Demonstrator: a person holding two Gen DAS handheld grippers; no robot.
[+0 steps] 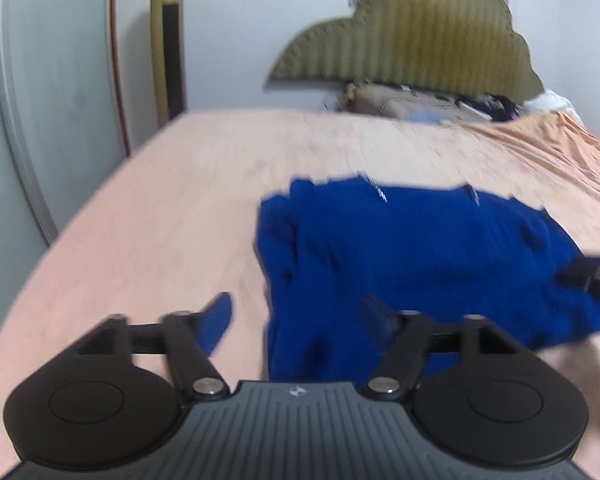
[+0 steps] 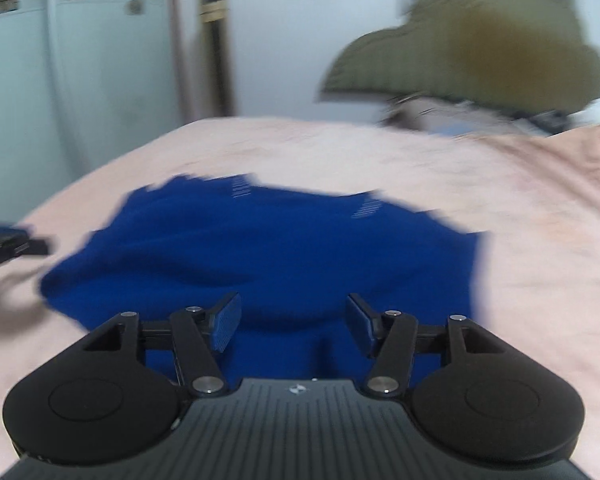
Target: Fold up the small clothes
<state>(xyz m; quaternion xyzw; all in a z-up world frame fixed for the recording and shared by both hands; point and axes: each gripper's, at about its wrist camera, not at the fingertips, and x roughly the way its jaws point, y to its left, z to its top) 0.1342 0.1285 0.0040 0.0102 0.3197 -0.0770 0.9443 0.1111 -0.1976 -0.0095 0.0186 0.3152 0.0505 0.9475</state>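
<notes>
Both views are blurred. A blue garment lies bunched on a pink bedsheet, filling the centre and right of the left wrist frame and the centre of the right wrist frame; its near edge runs down behind the gripper bodies in both. Left gripper: fingers spread wide apart, nothing between them — the left pad sits over bare sheet at lower left of centre, the right one over the garment's near portion; contact with the cloth cannot be determined. Right gripper: fingers likewise apart, both pads over the blue fabric at lower centre, gripping nothing. A dark part of the right gripper shows at the right edge of the left wrist frame, beside the garment. An olive scalloped headboard stands upper right, with cluttered items at its base. A gold-and-black upright column stands against the wall, upper left.
</notes>
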